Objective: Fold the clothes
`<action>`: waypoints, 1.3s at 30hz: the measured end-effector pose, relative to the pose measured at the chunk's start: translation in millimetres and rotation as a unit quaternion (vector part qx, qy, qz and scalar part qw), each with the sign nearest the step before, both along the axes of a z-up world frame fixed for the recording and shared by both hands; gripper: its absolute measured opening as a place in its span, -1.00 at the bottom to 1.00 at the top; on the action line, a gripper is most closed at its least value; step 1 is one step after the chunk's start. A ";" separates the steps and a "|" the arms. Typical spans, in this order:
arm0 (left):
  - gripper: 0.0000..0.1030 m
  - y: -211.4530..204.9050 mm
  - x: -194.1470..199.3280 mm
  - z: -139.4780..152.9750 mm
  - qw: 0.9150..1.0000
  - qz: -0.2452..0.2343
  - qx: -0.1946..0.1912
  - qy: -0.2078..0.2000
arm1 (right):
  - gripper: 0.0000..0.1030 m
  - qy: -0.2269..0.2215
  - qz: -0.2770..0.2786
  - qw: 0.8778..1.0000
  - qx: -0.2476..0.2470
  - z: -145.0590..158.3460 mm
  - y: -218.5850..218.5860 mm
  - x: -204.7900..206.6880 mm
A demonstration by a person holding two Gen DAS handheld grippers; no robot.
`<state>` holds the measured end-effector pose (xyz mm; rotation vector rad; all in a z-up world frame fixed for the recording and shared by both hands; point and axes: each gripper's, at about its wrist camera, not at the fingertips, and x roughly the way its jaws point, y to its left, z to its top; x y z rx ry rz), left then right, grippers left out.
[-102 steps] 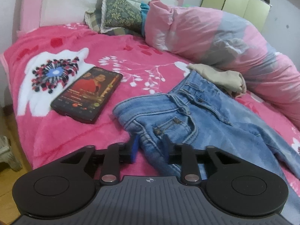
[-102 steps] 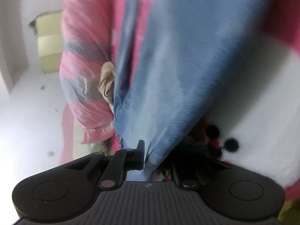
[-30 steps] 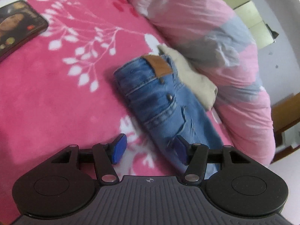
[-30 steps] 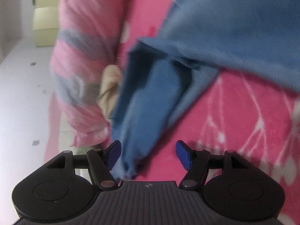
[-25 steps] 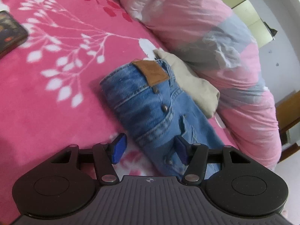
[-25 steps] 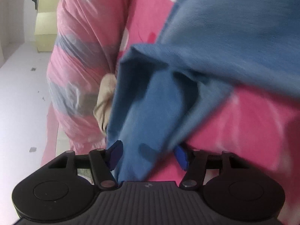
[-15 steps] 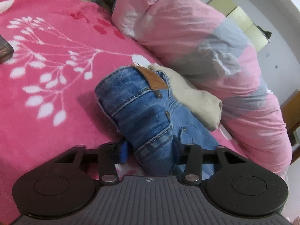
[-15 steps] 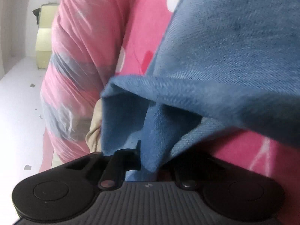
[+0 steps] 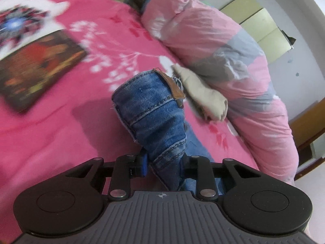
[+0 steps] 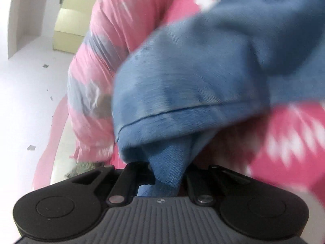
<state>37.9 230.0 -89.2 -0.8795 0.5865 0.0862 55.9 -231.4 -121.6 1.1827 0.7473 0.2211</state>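
Two grippers, both clamped on one pair of jeans [image 9: 154,109] above a pink blanket [image 9: 50,134]. Left gripper [image 9: 164,166]: jaws just closed further, now pinching a thick folded bunch of denim near the waistband, blue pad pressed against the cloth. Folded waist end lifted off the bed, standing up from the jaws and pointing away toward the upper left, brown leather patch [image 9: 172,85] on its top right edge. Long axis of the jeans running from that raised waist down past the jaws and out of sight below the gripper body. Right gripper [image 10: 168,174]: jaws just closed too, now squeezed on a thin fold of the jeans [image 10: 203,77] at the leg end, hem seam crossing just above the jaws, cloth ballooning up and to the right. Beige garment [image 9: 203,95] lying just beside the raised waist, against a pink and grey quilt [image 9: 223,46]. Dark phone [image 9: 38,69] well apart at left, blurred.
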 end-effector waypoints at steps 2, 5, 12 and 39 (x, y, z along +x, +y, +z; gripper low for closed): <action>-0.49 1.8 -22.9 -3.0 1.000 0.005 -0.003 0.004 | -0.86 0.012 0.009 1.000 0.003 -3.5 -0.2 -12.6; -0.46 -4.4 -37.1 -12.6 0.999 -0.001 0.038 0.001 | -0.85 0.023 0.033 0.999 -0.013 -9.7 -0.9 -13.7; -0.31 -6.6 -38.7 -11.5 0.994 -0.052 0.097 -0.009 | -0.20 0.090 0.107 0.989 -0.054 -8.4 -15.5 4.6; -0.09 35.1 -22.8 6.2 0.974 -0.091 0.190 -0.086 | -0.10 -0.264 0.538 0.633 -0.490 71.7 288.8 117.8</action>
